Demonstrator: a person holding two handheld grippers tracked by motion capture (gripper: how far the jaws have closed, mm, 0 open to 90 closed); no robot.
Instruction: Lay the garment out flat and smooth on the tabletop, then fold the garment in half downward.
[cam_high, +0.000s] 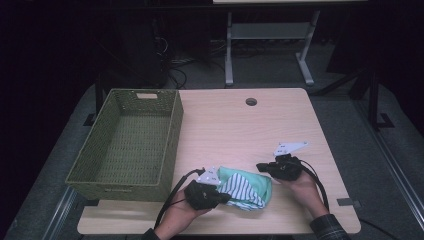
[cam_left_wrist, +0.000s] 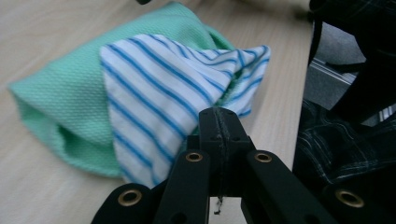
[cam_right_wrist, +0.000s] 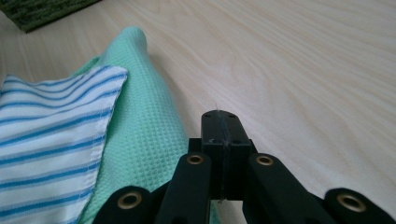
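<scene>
High view, lower centre: folded green cloth (cam_high: 252, 184) under striped cloth (cam_high: 239, 190), left gripper (cam_high: 216, 194) and right gripper (cam_high: 265, 167) flanking, jaws pressed together, empty. Folding apparently done. Next, probably: spread jaws, pinch bundle, carry to basket (cam_high: 172, 131) at left.

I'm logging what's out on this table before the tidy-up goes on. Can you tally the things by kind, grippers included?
Cloths: 2, a green cloth and a blue-striped white cloth lying on it
Baskets: 1, the green woven basket, with nothing in it
Grippers: 2, the left gripper and the right gripper, both shut with nothing between the jaws
Total: 5
</scene>
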